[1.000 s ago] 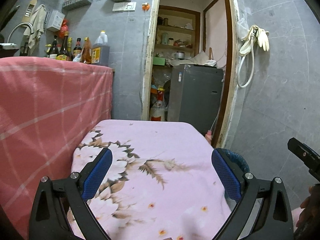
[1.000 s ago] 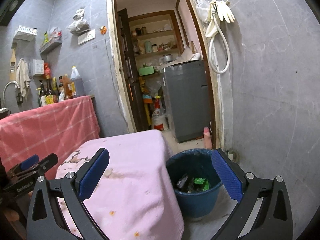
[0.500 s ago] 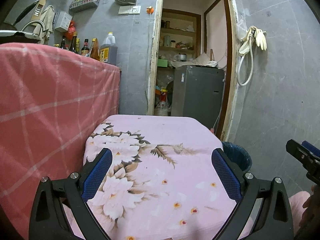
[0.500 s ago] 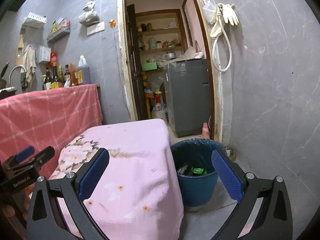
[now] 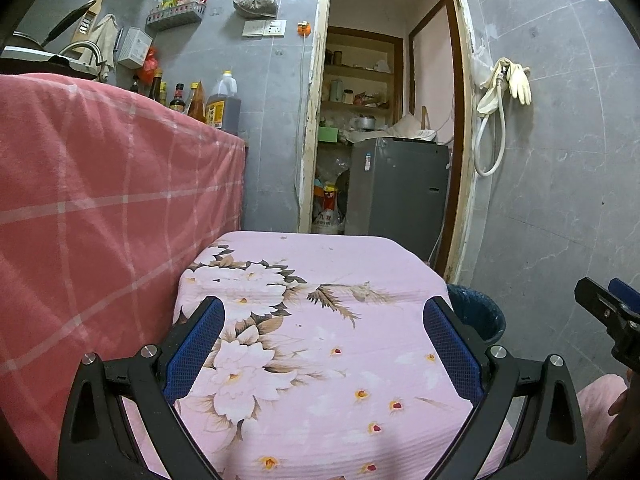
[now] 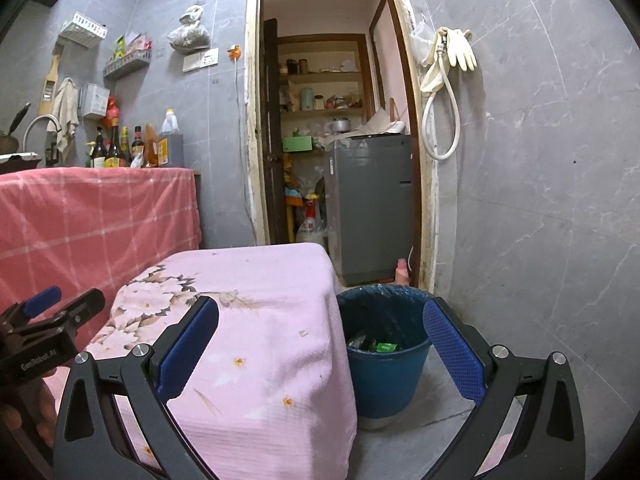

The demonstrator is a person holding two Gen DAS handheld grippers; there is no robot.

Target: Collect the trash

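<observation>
Blue-padded fingers [image 5: 452, 344] of the left tool [image 5: 323, 344] are spread wide over the pink floral cloth-covered desk [image 5: 320, 320], with nothing held between them. The right tool [image 6: 320, 344] is likewise held wide and empty, one finger seen over the desk's right part and the other over the round blue plastic trash bucket [image 6: 380, 384]. White lettering reading roughly "GenRobot.AI" is printed on the black body of the left tool as seen at the left edge of the right wrist view. The bucket stands on the grey floor just beside the desk's right side; trash [image 6: 374, 346] is seen inside it, including a green wrapper, but no print on it can be read. The desk top is seen bare apart from a few small specks. To the left, a red checked cloth [image 5: 100, 200] is draped over a higher counter, on which dark sauce bottles [image 6: 116, 148] with yellow labels are lined up; their writing is too small to read. Beyond the desk, a grey washing machine [image 6: 370, 200] is framed by the doorway, and a white bottle [image 5: 328, 216] with red characters, illegible, stands beside it. Pale rubber gloves [image 6: 460, 50] are hung on the grey tiled wall.
</observation>
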